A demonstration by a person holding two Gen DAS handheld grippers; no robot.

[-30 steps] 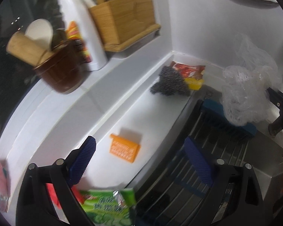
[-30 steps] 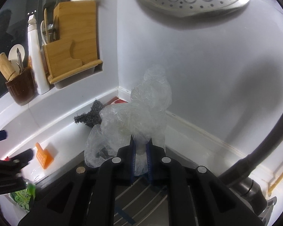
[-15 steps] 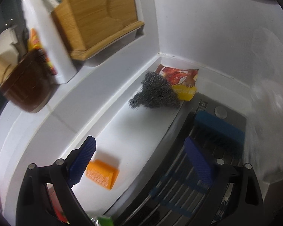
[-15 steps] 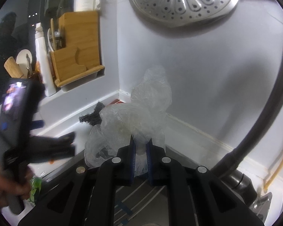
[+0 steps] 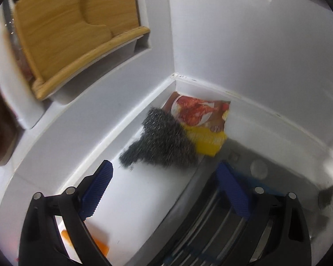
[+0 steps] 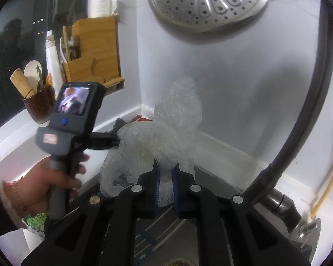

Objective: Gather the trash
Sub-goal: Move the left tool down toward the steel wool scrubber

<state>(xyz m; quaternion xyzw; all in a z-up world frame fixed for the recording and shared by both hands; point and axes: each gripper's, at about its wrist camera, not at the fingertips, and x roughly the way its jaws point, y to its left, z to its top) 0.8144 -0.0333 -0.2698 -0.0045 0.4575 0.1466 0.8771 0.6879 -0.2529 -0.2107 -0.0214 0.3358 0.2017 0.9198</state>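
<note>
My right gripper [image 6: 166,177] is shut on a crumpled clear plastic bag [image 6: 166,137], which stands up above the sink. My left gripper [image 5: 166,188] is open with nothing between its blue pads [image 5: 97,190]. It points into the counter corner. Just beyond its fingertips lies a steel wool scrubber [image 5: 159,144]. Behind the scrubber, a red snack wrapper [image 5: 199,113] and a yellow piece [image 5: 208,141] sit against the wall. An orange scrap [image 5: 100,246] lies under the left finger. In the right wrist view a green wrapper [image 6: 36,221] shows below the hand [image 6: 53,179] carrying the left gripper.
A wooden holder [image 5: 73,35], a white bottle [image 6: 52,66] and a brown utensil pot [image 6: 40,106] stand on the raised ledge. A metal steamer plate [image 6: 208,2] hangs on the wall. A black hose [image 6: 310,110] curves at right. A sink rack [image 5: 210,232] lies below.
My left gripper has moved forward and down towards the corner, so the scrubber and red wrapper look nearer and the orange scrap slid under it. The right gripper still grips the bag.
</note>
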